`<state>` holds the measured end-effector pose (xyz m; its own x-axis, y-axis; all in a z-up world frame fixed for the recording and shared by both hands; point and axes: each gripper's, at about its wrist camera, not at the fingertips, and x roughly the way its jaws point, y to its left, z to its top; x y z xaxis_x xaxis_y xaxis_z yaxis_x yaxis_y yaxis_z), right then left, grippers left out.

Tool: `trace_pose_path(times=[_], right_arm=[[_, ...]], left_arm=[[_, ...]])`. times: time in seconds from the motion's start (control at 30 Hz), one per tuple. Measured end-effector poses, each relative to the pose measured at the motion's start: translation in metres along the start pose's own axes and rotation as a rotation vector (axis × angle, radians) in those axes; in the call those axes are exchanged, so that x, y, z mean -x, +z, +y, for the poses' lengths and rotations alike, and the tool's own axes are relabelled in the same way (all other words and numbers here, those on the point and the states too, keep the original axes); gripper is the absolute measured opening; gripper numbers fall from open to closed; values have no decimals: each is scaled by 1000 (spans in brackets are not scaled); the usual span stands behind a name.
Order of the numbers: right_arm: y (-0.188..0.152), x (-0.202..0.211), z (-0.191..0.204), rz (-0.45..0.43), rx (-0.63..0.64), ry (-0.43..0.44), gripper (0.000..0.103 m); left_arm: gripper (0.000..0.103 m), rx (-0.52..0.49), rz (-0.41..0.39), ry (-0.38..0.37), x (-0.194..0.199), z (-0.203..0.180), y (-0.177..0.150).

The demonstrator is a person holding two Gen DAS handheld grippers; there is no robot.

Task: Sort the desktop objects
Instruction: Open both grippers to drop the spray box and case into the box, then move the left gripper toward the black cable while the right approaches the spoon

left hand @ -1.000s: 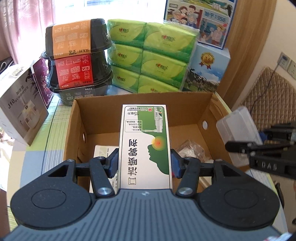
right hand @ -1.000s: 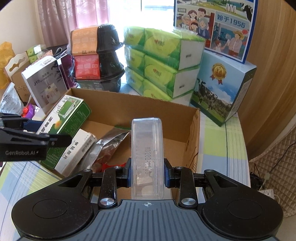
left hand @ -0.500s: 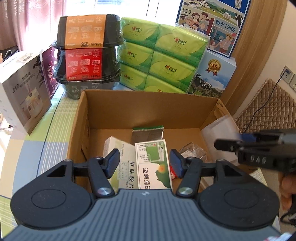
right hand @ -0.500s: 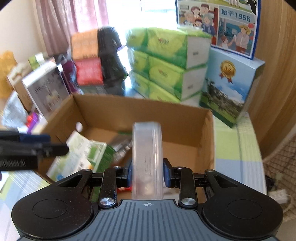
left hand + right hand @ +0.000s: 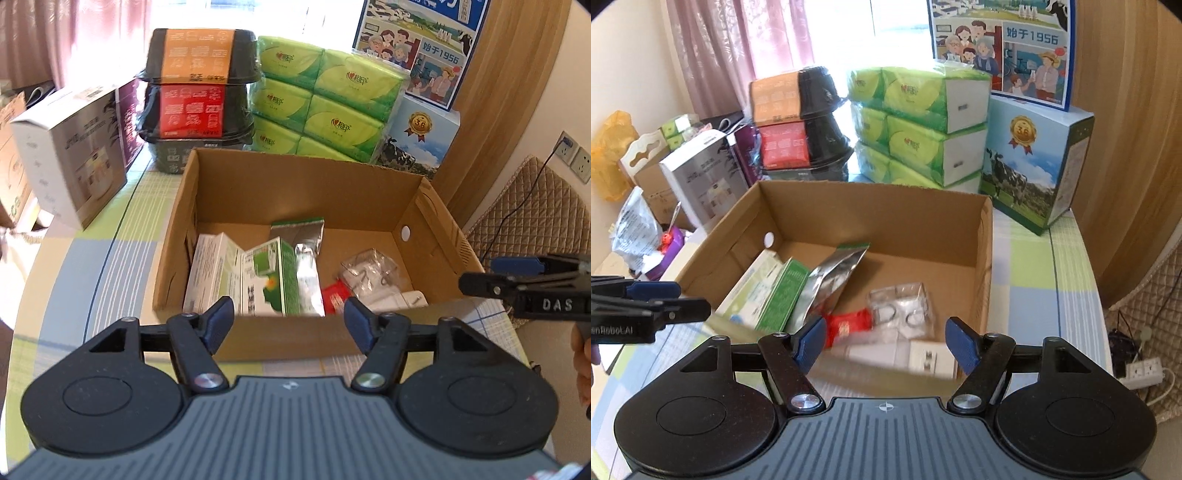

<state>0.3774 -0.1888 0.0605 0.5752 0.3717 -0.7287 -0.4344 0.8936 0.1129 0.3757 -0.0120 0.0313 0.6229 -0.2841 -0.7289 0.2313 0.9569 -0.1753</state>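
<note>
Both your tongs hung released over the box.
Left tongs [image 5: 289, 318], right tongs [image 5: 885, 338] empty; green carton [image 5: 271, 280] lay by box [image 5: 306, 184]'s left wall.

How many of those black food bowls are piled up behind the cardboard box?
3, stacked in one pile behind the cardboard box: the orange-label bowl on top, the red-label bowl in the middle, the plain black bowl underneath, partly hidden by the box.

Left gripper [image 5: 290, 319] jaws apart, empty, before cardboard box [image 5: 310, 177].

"DAS" on the right claw [image 5: 524, 280]; "始于1956" on the milk carton [image 5: 1030, 37]; "36" on the medal box [image 5: 1034, 162]
</note>
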Motion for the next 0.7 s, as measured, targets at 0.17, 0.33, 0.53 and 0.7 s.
trace_pose_path(times=[0.17,0.33,0.53,0.7], right_arm=[[-23,32,11,-3,10,16,70],[-45,62,19,-11,7,23,74],[-74,91,29,-2,31,27,80],[-97,106,35,11,59,37,82]], left_arm=[[68,13,7,16,27,-9,-21],[78,9,3,56,55,-12,-40],[88,27,4,78,84,-15,-65],[95,56,6,109,104,-12,-92]])
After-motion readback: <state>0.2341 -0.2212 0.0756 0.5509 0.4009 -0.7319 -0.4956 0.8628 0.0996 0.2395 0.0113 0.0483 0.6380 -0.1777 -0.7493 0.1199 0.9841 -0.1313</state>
